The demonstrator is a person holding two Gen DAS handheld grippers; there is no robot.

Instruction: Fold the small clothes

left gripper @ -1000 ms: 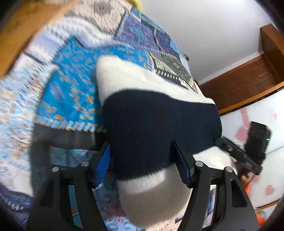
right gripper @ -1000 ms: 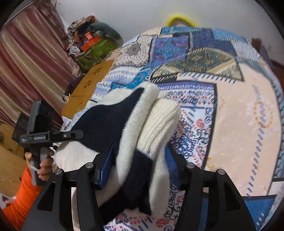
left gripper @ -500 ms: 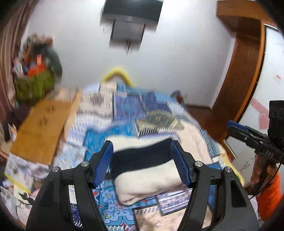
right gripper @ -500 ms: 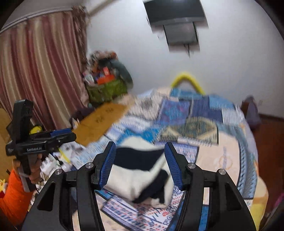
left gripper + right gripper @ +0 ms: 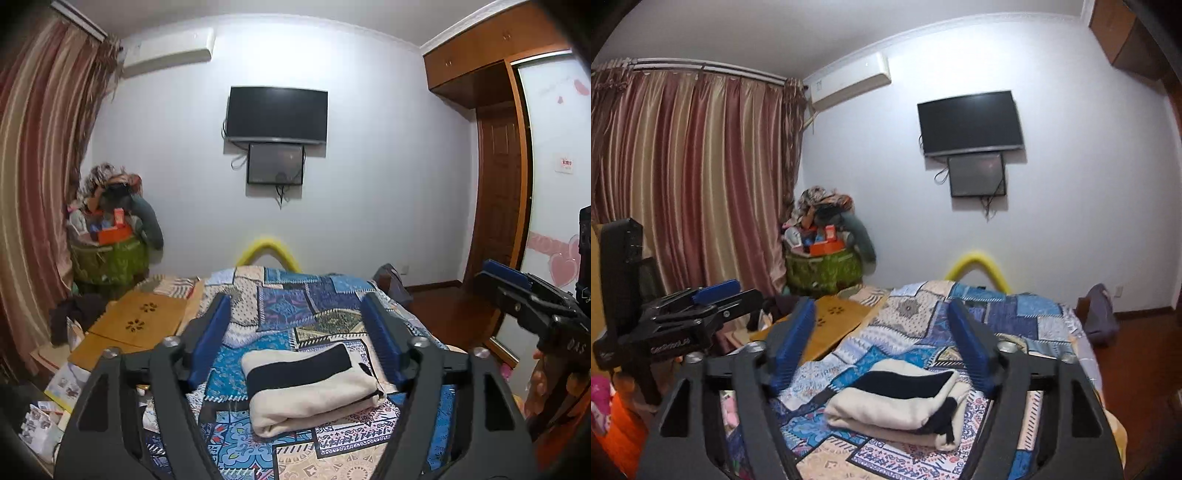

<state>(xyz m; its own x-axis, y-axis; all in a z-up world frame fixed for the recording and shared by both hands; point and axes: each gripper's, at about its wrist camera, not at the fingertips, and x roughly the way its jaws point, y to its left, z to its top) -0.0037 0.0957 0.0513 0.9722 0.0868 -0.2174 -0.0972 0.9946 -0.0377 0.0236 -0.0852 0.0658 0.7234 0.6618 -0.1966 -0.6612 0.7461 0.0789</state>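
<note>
The left gripper (image 5: pixel 299 343) hangs above the bed with its blue pads spread wide and nothing between them; the right gripper (image 5: pixel 882 349) is likewise spread and empty, raised clear of the bedding. Below and between both lies the folded sweater (image 5: pixel 310 387), cream with a navy band, resting flat on the patchwork bedspread (image 5: pixel 295 306) near the bed's foot. To the left of the bed sits a wooden board (image 5: pixel 136 325), with a green basket (image 5: pixel 822 271) heaped with clutter in the corner by the striped curtain (image 5: pixel 690 184). A television (image 5: pixel 276 114) hangs on the far wall. Nothing stands between the grippers and the sweater.
</note>
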